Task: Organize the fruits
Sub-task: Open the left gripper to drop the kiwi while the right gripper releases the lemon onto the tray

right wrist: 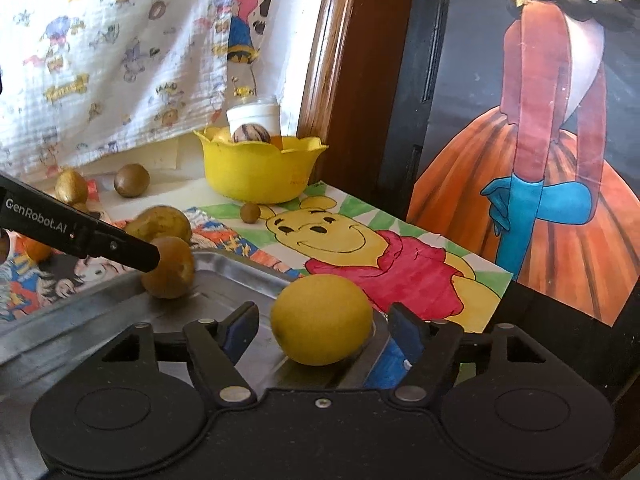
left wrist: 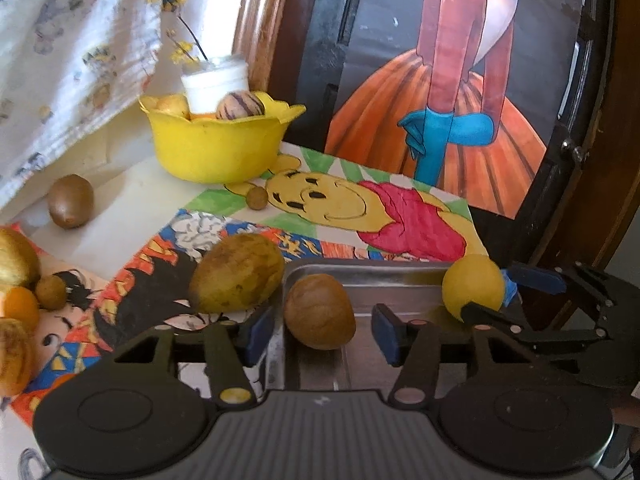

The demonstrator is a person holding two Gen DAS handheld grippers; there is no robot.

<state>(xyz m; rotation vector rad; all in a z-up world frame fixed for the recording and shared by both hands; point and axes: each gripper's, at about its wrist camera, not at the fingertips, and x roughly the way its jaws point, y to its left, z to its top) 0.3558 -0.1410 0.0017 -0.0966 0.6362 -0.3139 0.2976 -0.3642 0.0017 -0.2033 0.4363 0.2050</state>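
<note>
A metal tray [left wrist: 384,276] [right wrist: 60,320] lies on drawings on the table. A brown round fruit [left wrist: 320,311] [right wrist: 170,268] sits in the tray between the open fingers of my left gripper [left wrist: 320,332], untouched by the pads. A yellow fruit [right wrist: 322,319] [left wrist: 473,289] rests in the tray between the open fingers of my right gripper [right wrist: 320,332], which also shows in the left wrist view [left wrist: 520,292]. A larger green-brown fruit [left wrist: 237,272] [right wrist: 164,224] lies just outside the tray's left rim.
A yellow bowl [left wrist: 218,144] [right wrist: 260,172] at the back holds fruit and a white cup [left wrist: 214,86]. Loose fruits lie left: a brown one [left wrist: 71,206] [right wrist: 132,180], a small ball [left wrist: 256,198] [right wrist: 250,213], and orange and golden ones [left wrist: 16,300]. A framed painting [left wrist: 460,80] stands right.
</note>
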